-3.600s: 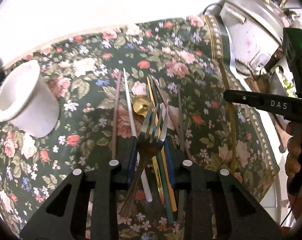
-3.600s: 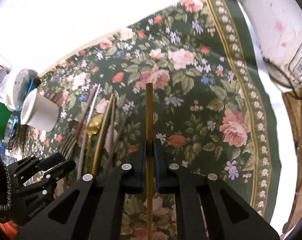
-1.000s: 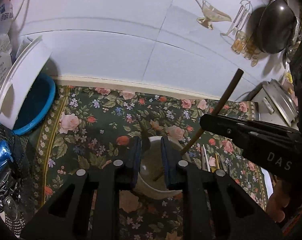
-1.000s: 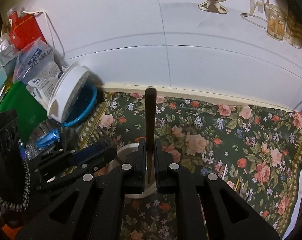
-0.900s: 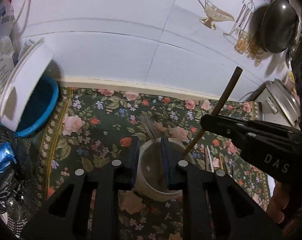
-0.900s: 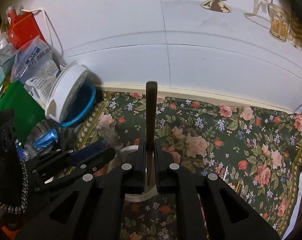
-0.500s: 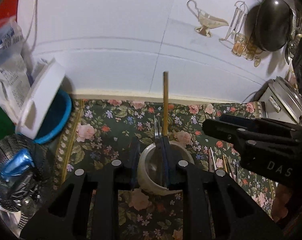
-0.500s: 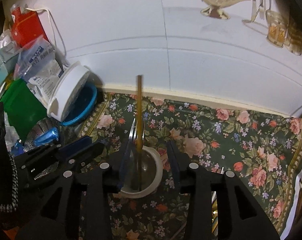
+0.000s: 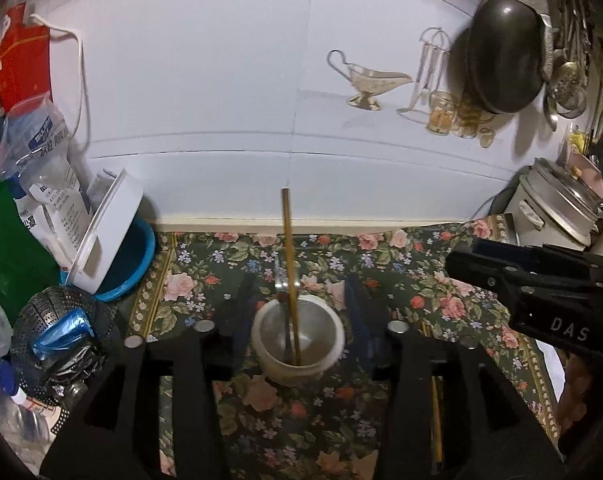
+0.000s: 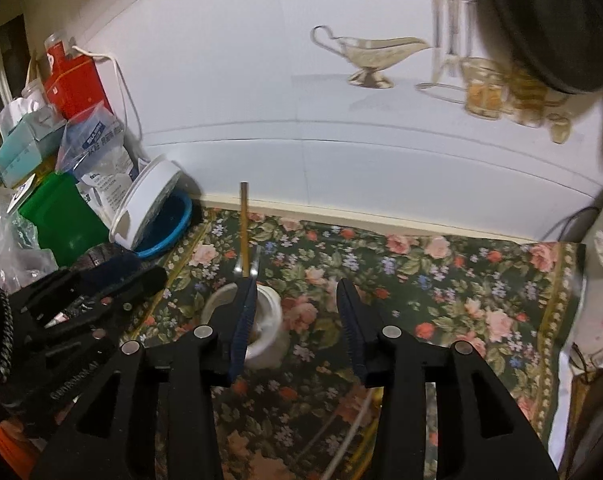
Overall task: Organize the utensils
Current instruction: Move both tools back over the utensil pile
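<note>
Utensils stand upright in a white cup (image 9: 299, 338) at the lower centre of the left wrist frame: a long wooden chopstick (image 9: 288, 264) rises well above the rim, with a metal fork (image 9: 282, 280) just beside it, partly blurred. The left gripper (image 9: 299, 312) frames the cup with its jaws spread wide on either side, holding nothing. At the right edge of that frame, the right gripper appears side-on. In the right wrist frame, the right gripper (image 10: 297, 316) also gapes wide and empty, its left finger (image 10: 243, 316) crossing in front of the cup (image 10: 267, 316), which sits left of centre on the floral tablecloth (image 10: 441, 288). More utensils (image 10: 349, 432) lie on the cloth at the bottom of that frame. A blue bowl (image 9: 135, 256) with a white lid (image 9: 109, 232) leaning in it sits at centre left.
</note>
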A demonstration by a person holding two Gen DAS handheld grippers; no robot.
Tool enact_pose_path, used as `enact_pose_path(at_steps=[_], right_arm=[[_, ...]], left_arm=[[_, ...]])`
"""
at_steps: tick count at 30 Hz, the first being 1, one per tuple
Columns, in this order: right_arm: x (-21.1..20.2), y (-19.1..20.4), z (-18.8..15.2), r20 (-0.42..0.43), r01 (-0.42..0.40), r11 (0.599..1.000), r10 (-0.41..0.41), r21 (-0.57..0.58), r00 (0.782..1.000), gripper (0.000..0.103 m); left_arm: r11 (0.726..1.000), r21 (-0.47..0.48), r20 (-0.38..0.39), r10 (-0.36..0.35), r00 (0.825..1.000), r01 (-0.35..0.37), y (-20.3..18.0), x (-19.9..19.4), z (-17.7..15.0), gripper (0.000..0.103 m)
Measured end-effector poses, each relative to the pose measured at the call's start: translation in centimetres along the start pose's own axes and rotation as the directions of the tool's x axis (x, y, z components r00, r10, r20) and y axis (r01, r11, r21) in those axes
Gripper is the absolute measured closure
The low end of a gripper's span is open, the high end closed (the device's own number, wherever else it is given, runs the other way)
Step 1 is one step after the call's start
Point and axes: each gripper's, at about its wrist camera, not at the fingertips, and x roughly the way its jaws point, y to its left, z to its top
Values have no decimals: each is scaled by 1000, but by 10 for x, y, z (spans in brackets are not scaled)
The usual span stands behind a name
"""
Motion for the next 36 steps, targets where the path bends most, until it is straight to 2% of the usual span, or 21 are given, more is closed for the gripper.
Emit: enact_pose_path(at_steps=[4, 12, 19, 27, 33, 36], right_arm=[[-12, -22, -15, -9, 39, 999, -39, 17, 999, 63], [-8, -77, -58, -119, 138, 988, -129, 70, 984, 63], [13, -117, -103, -248, 184, 974, -146, 136, 958, 63], [48, -140, -144, -366, 172, 959, -80, 225, 927, 63], [70, -139, -152, -395, 118, 950, 6, 288, 919, 64], [78, -134, -154, -407, 99, 951, 31, 294, 913, 74]], left_arm=[[1000, 10, -14, -5, 1000, 5, -19, -2, -6, 45], [999, 31, -113, -19, 993, 23, -55, 23, -35, 43], [997, 72, -234, -12, 972, 30, -78, 59, -75, 42], [995, 99, -322, 19, 947, 14, -93, 92, -112, 42], [994, 110, -354, 45, 934, -7, -94, 106, -129, 42], [993, 115, -359, 41, 933, 0, -95, 108, -131, 42]])
